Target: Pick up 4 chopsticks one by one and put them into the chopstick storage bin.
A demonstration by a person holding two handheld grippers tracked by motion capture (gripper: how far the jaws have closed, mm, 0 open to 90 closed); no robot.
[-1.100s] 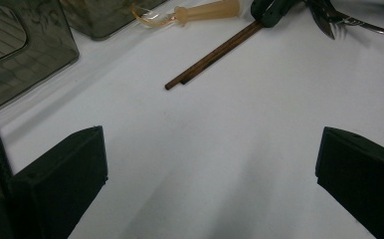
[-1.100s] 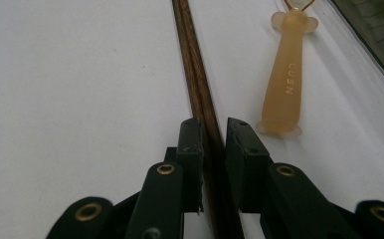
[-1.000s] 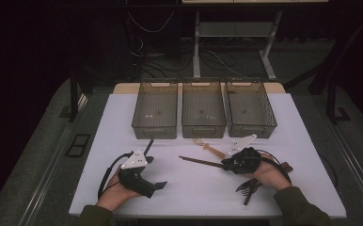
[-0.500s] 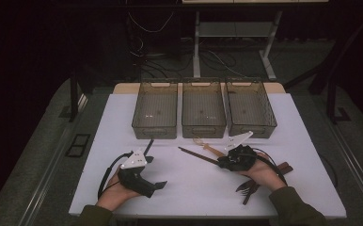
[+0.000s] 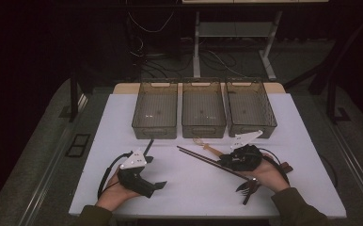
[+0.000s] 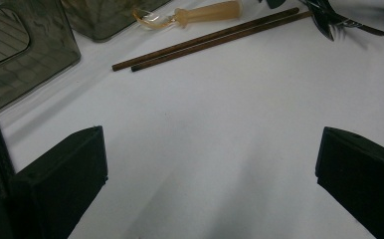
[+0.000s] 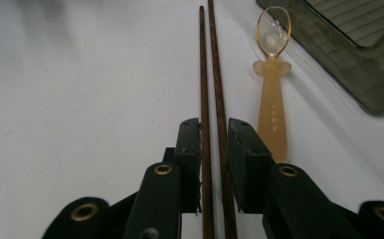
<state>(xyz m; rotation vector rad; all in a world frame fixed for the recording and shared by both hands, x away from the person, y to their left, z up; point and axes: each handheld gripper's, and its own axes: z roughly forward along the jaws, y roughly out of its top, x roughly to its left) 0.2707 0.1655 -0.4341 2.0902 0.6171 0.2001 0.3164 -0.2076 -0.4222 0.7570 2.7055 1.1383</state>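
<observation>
The pair of dark wooden chopsticks lies side by side on the white bench, running from near the bench's middle toward its front right corner. The right gripper has its jaws drawn close on either side of the chopsticks, near their nearer half; the sticks pass between the pads, the gaps at each side are slight, and whether the pads truly press cannot be told. The jaws have just opened a little, with the sticks between them. In the high view the right gripper sits low over the sticks, toward the bench's right side.

Just beside the chopsticks, on the side toward the back edge, lies a translucent amber spoon, its bowl pointing away from the gripper. Dark metal cutlery lies at the chopsticks' front end, near the front edge.

Three smoky plastic bins stand in a row along the back edge.

The left gripper rests toward the front left of the bench, jaws spread wide over bare surface, well apart from the chopsticks.
</observation>
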